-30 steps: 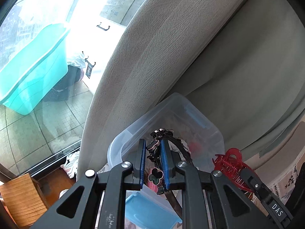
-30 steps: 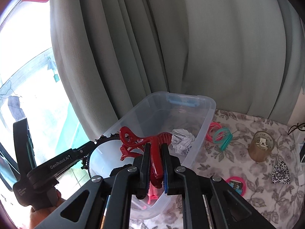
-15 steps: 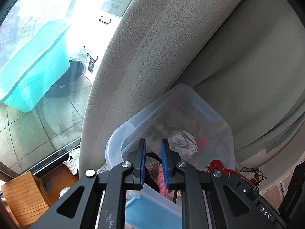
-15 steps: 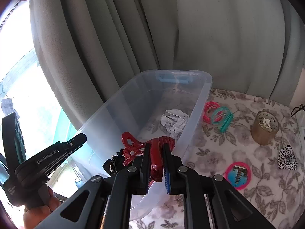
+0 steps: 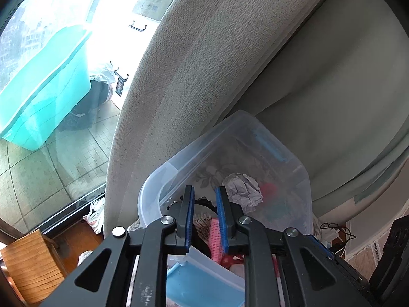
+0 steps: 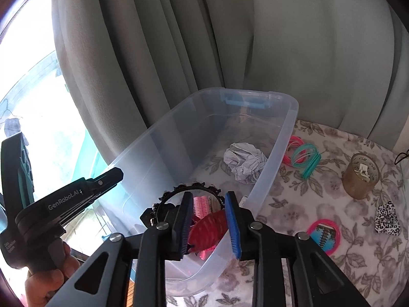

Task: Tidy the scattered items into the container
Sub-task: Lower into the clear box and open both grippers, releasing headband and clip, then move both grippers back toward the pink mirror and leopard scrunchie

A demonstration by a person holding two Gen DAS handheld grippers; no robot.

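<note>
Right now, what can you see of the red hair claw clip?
The red hair claw clip looks like glossy translucent plastic with curved teeth. It lies low inside the near end of the clear container, beside a pink comb-like item and a black beaded headband. The open right gripper frames it without pressing it.

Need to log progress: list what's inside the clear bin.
Inside the clear bin: crumpled paper, black headband, pink comb, red claw clip. The right tool hides the near corner.

curtain (image 6: 281,38): grey-green folds, centre to right | window (image 5: 51,166): left, bright daylight | tiled floor (image 5: 33,168): beyond glass, lower left | teal tub (image 5: 43,89): outside, upper left | wooden box (image 5: 30,266): lower-left corner
</note>
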